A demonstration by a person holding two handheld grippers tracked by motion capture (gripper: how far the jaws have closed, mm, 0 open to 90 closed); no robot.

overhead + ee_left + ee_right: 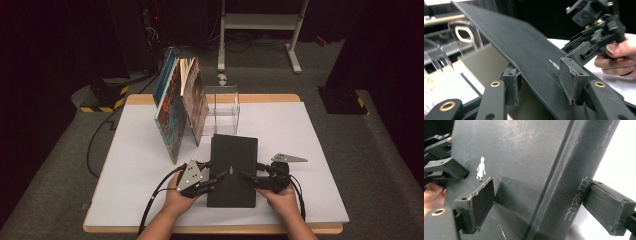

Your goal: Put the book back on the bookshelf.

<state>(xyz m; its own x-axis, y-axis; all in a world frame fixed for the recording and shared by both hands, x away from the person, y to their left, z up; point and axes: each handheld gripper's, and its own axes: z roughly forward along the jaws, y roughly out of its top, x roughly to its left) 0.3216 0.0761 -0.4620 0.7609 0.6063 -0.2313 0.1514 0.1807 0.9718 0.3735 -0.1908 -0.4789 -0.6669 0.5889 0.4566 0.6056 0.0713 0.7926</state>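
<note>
A black book (233, 167) was seen lying near the front edge of the white table (130, 165), its spine on the right. It was flanked by both grippers. The left gripper (220, 176) was held at the book's left edge. In the left gripper view, the black cover (524, 50) was raised at a slant between the jaws, one pad (571, 82) resting on its upper face and the other set below it, beside the pale page block; a firm pinch could not be confirmed, and no earlier state was shown. The right gripper (248, 176) was held at the spine side. In the right gripper view, the spine (579, 182) (printed with pale characters) lay between the two jaws, one pad (480, 202) on the cover near a small white figure (481, 168) and the other pad (609, 207) at the spine's outer side; whether the pads pressed could not be told.

Behind the book, a clear acrylic box (222, 109) stood at the table's far side; nothing was made out inside it. Leaning against its left wall were two illustrated books (177, 107), upright and tilted, outside the box.
</note>
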